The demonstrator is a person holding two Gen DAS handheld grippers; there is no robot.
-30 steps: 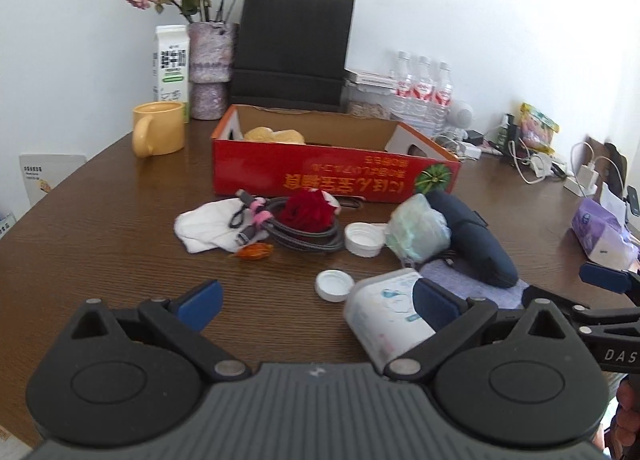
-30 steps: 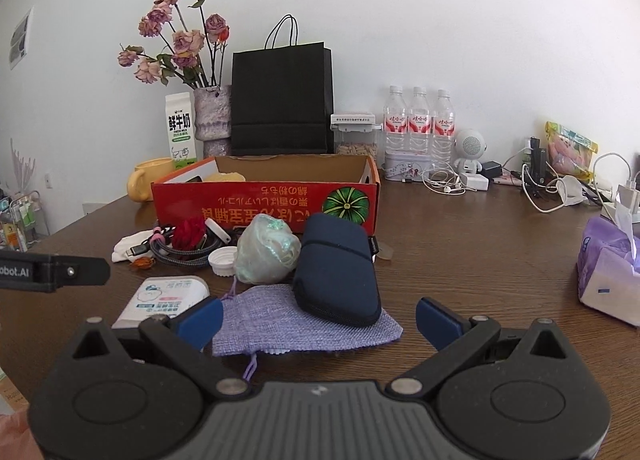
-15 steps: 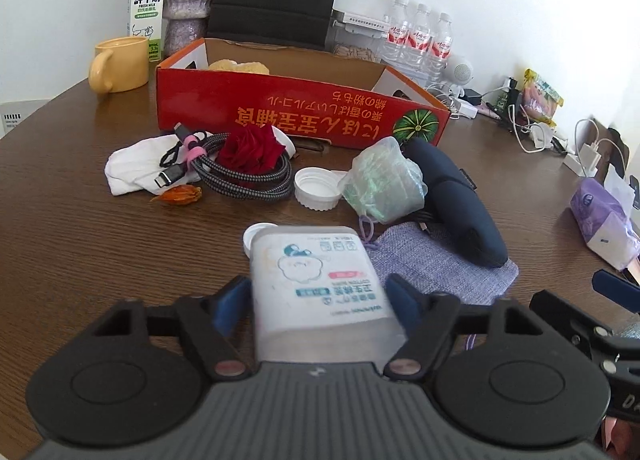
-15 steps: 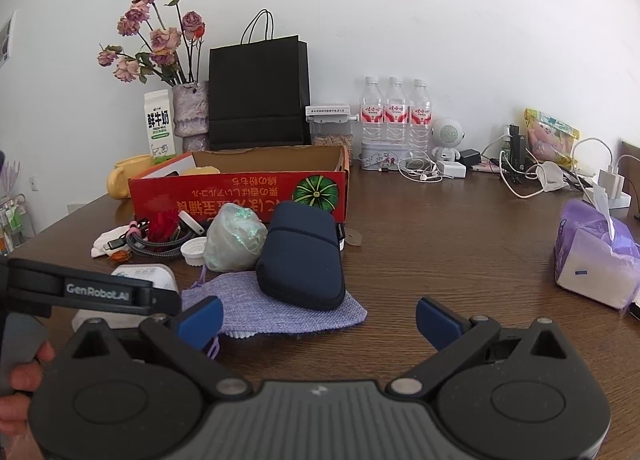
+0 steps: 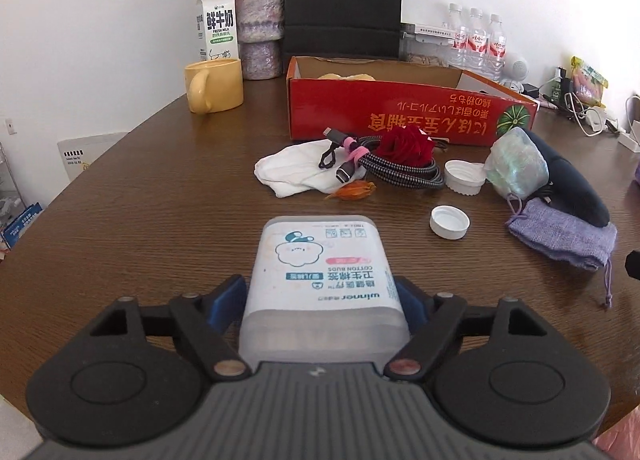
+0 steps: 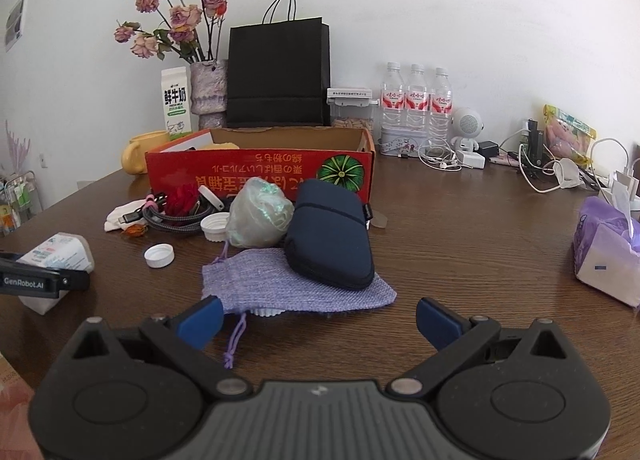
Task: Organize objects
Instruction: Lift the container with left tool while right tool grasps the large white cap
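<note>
Left gripper [image 5: 322, 296] opening around cotton-bud box [image 5: 320, 260], its near end hidden; right gripper [image 6: 318, 322] spread, empty

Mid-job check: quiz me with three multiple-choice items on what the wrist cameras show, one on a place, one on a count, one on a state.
1. Where does the dark blue case lie?
A. Inside the red box
B. Partly on the purple pouch
C. Beside the tissue pack

2. How many water bottles stand by the wall?
A. Two
B. Three
C. Five

3. How is the right gripper?
A. Open, closed on nothing
B. Shut on the pouch
C. Shut on a white cap

Answers:
1 B: the dark blue case rests with its near end on the purple pouch, in front of the box.
2 B: three water bottles with red labels stand side by side.
3 A: the pads of the right gripper stand wide apart and press on nothing.
</note>
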